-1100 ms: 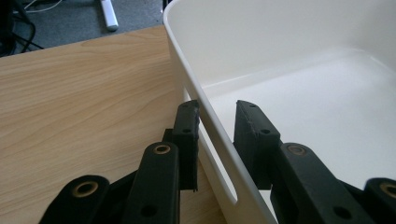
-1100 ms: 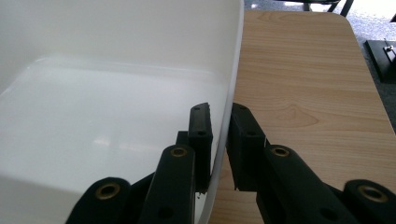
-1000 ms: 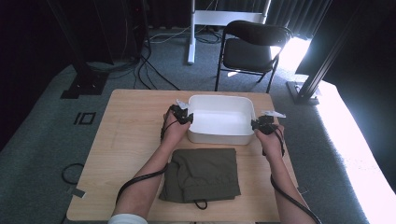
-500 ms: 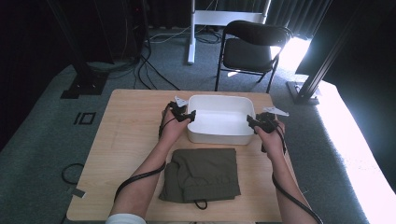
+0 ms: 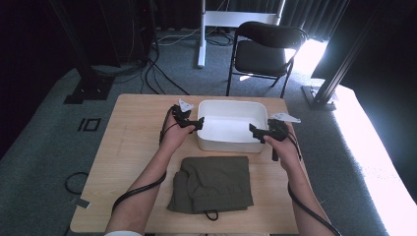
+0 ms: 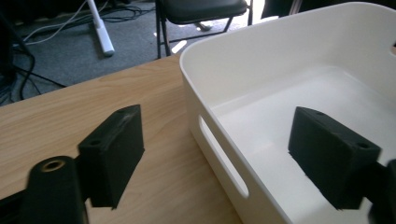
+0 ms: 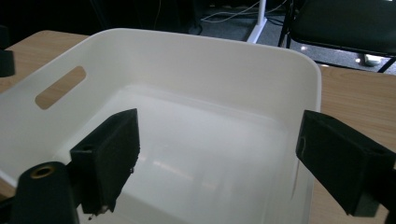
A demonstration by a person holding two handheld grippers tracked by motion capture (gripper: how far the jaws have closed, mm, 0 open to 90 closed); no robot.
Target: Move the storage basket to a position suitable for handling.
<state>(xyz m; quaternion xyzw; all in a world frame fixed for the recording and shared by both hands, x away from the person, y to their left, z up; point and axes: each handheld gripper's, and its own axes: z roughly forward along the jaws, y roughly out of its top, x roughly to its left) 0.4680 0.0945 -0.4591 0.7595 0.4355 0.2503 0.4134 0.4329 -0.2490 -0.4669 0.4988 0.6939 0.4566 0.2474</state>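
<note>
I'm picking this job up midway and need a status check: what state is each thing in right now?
Bin: empty, upright on the table, held by neither gripper.
Left gripper: open, jaws just opened, astride the bin's left wall without pressing it.
Right gripper: open, jaws just opened, at the bin's right rim.
Garment: folded, flat on the table in front of the bin, untouched.
Chair: unfolded, unoccupied, beyond the table.

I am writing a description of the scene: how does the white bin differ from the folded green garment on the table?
The white bin is a rigid, open, empty box with handle slots; the green garment is soft cloth, folded flat. The white bin is bright and stands on the far half of the table; the green garment is dark olive and lies nearer the person. Both rest on the wooden table, close together.
</note>
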